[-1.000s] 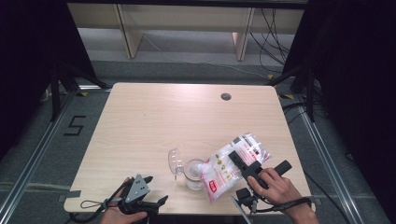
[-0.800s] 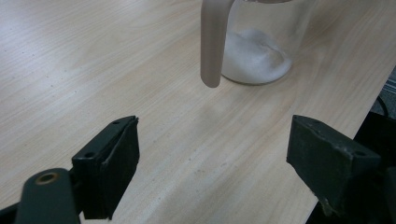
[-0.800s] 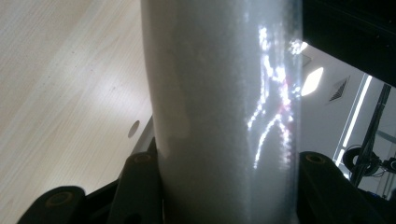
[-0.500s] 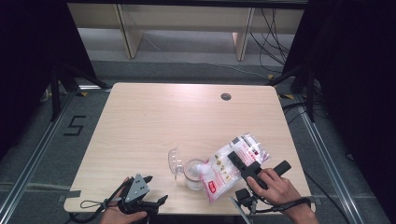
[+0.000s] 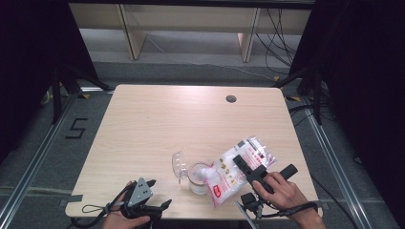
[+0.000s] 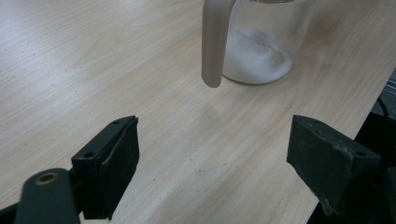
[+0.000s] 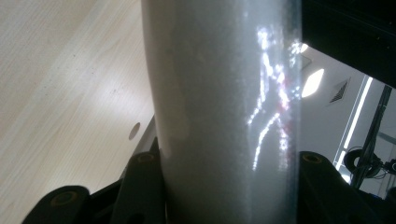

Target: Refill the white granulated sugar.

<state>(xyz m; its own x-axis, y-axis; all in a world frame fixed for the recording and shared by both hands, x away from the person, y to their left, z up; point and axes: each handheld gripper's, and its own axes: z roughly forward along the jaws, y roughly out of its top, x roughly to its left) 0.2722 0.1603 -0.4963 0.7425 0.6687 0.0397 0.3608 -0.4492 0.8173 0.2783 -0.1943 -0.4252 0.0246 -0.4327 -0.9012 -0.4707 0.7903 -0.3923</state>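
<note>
Bag (image 5: 229, 174) clamped in right hand-held gripper (image 5: 244, 167), tilted over jug (image 5: 197, 175), left hand-held gripper (image 5: 155, 194) wide open, empty

bag (image 7: 224, 107) print too blurred to read, jug (image 6: 254, 42) top cut off

Left tool (image 6: 212, 172) gapes wide — glass jug (image 6: 259, 42) ahead, white powder (image 6: 254, 58) inside

Left gripper (image 5: 160, 206): black body, grey three-cornered plate on top, black cable looped beside it. Jaws: flat matte-black blocks on black arms, brass-ringed pivot hole on arm, small screw holes in faces.
Right gripper (image 5: 242, 164): black, long bar-shaped body, black cable trailing. Brass-ringed holes on both arms.
Hands: bare, no sleeves visible.
</note>
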